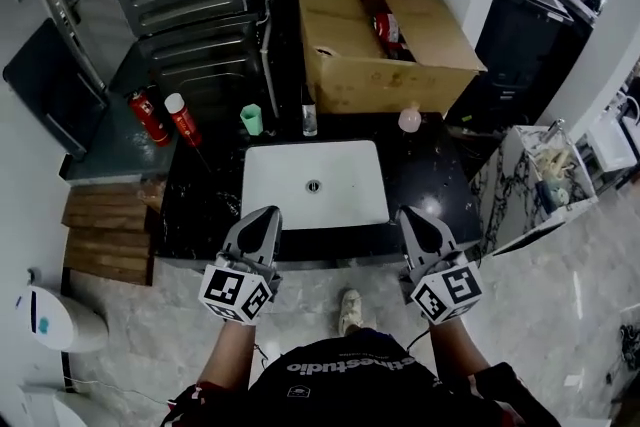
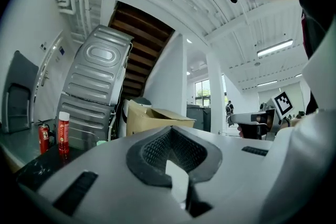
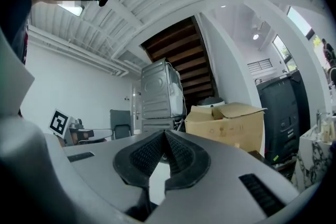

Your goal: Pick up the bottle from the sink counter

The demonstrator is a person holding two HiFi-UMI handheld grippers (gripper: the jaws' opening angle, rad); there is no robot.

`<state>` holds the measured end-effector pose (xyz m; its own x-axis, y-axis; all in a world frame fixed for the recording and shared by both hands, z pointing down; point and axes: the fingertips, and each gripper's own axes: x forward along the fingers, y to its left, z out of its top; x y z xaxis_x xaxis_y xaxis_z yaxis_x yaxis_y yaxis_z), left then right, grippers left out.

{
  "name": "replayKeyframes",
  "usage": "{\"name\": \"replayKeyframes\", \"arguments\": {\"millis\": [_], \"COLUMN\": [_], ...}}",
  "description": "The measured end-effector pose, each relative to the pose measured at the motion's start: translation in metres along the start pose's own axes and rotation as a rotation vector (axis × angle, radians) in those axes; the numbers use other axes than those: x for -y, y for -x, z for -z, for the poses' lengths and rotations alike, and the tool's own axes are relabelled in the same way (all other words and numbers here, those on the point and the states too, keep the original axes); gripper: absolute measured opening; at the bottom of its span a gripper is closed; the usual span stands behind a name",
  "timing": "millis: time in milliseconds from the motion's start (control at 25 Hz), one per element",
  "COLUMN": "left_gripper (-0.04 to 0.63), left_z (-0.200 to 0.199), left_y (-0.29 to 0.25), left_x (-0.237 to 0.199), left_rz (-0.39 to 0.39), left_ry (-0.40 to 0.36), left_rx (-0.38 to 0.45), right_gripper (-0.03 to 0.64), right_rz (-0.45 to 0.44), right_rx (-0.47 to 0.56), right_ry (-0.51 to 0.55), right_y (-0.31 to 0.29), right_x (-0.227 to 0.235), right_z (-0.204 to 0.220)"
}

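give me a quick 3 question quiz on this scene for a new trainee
1. True or false: the left gripper and the right gripper both have shut, empty jaws.
2. Relative to the sink, the green cup stands: A) inside it B) behind it C) in front of it.
3. What colour is the cap on the red bottle nearest the sink?
Key: 1 true; 2 B; 3 white.

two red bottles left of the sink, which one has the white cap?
The red bottle standing nearer the sink, the right one of the pair. The other red bottle, further left, has a dark top.
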<state>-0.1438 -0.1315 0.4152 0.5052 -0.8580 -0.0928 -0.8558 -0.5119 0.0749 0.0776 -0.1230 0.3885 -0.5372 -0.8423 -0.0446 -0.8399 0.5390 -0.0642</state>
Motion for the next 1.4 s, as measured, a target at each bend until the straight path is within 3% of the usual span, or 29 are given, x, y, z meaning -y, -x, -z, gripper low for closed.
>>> {"name": "replayKeyframes", "arguments": {"millis": [240,600,880,1080,1400], "left_gripper": [0.014,0.014,0.014,0.014,0.015], "left_z": [-0.007,0.000,0.011,0.030,0.075], "left_y": [-0.105,-0.164,-0.199,-0.248,-0.332], "left_x": [-0.014,-0.045,-0.056,-0.045,-0.032], "left_rz": [-0.023,-0.015,0.059,0.128,0.178], "left_ry": [-0.009,-0.012,-0.005,-0.002,0.025], "left_rx": [0.030,-0.002,-0.023,-0.042,-0.066], "right_gripper": [0.037,0.037,0.038,0.043,0.193], "right_rz": [-0.059,-0.027,0.030,0.066,0.192], "right_rx": [0.017,-0.005,0.001,-0.023,-0.069], "right_ry": [0.000,-0.006,-0.012,-0.012,0.013], "right_y": [-0.076,-0.133,-0.159,-0.168,-0.197], "right_x": [0.071,0.105,0.114,0.152,0.259], "right_z": [-0.012,-0.001,0.006,0.023,0.079]}}
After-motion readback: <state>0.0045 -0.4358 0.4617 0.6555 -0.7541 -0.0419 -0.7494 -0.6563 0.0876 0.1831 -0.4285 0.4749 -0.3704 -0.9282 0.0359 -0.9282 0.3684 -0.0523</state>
